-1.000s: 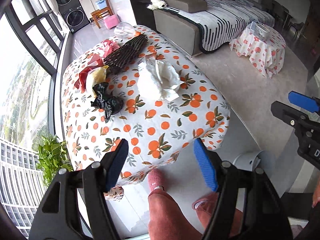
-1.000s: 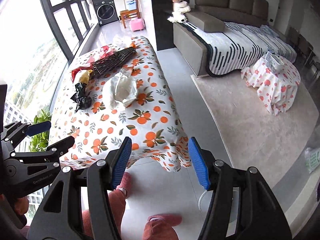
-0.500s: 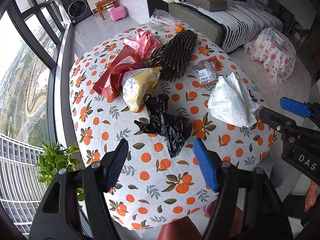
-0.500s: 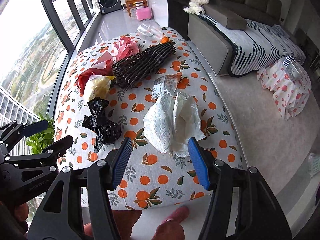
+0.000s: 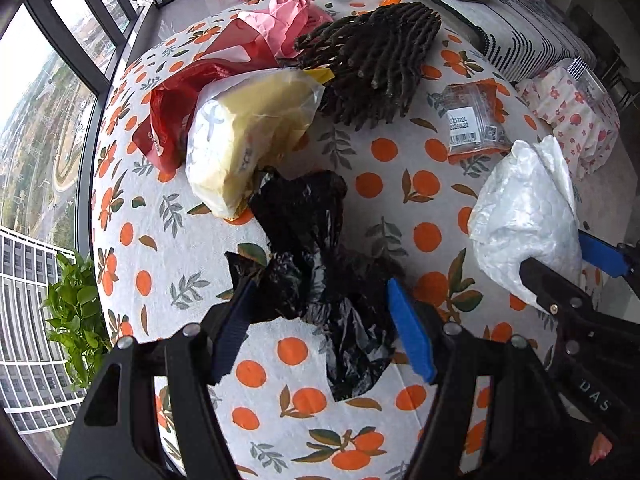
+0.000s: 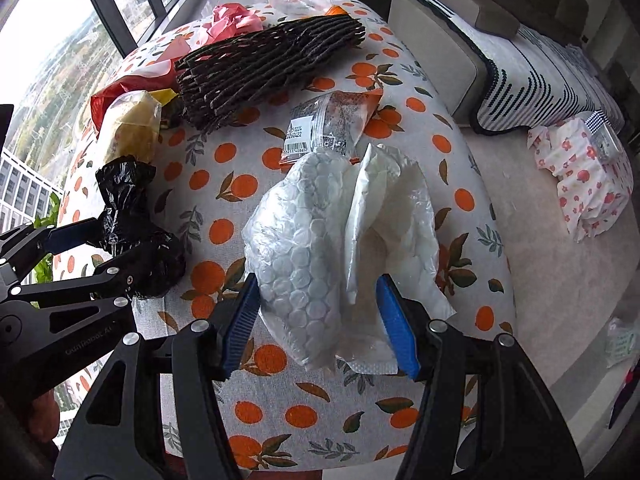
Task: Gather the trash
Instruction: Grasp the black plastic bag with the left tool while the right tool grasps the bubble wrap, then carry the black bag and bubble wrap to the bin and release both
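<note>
Now both grippers have dropped close: left gripper point(image 5: 320, 320) straddles the crumpled black plastic bag point(image 5: 308, 240), right gripper point(image 6: 316, 320) the white bubble-wrap wad point(image 6: 320, 248); jaws apart, grasps likely next.

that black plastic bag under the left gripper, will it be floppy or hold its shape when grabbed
Probably floppy: the black plastic bag is thin, crinkled film bunched in loose folds, so it should sag and trail once lifted. It looks light for its size, with no bulge from contents. Its glossy surface may be slippery, so the left gripper, jaws open around it, likely needs a thick bunch.
</note>
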The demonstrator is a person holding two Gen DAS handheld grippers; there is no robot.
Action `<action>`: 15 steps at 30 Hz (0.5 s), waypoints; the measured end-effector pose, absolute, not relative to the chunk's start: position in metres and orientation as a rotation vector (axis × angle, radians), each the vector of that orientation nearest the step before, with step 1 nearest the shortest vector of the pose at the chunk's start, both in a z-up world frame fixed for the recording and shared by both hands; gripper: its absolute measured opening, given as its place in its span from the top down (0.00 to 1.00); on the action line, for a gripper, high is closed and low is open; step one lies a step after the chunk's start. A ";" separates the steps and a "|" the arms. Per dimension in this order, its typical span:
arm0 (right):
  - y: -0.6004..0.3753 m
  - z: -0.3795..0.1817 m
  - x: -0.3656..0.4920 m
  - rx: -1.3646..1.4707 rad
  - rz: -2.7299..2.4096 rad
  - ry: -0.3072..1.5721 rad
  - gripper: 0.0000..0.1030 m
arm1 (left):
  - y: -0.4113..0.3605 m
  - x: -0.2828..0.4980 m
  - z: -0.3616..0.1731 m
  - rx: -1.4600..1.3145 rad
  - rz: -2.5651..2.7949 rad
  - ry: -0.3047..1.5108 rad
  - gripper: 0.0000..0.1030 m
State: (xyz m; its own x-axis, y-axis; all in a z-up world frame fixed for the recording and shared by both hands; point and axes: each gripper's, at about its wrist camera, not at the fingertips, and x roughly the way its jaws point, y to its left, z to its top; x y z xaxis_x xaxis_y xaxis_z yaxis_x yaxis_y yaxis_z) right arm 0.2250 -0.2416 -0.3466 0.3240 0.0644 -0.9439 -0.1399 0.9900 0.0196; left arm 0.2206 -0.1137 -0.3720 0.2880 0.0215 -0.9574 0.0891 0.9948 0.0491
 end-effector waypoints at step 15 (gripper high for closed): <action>-0.215 -0.320 0.226 -0.079 0.226 1.178 0.72 | -0.108 0.213 -0.354 0.077 -0.067 1.262 0.80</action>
State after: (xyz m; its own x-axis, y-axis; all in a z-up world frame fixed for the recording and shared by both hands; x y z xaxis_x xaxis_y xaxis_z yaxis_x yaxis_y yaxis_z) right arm 0.2263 -0.2154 -0.3199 0.3634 0.1343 -0.9219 -0.2163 0.9747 0.0567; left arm 0.2128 -0.1076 -0.3544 0.3022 -0.0080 -0.9532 0.0931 0.9954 0.0212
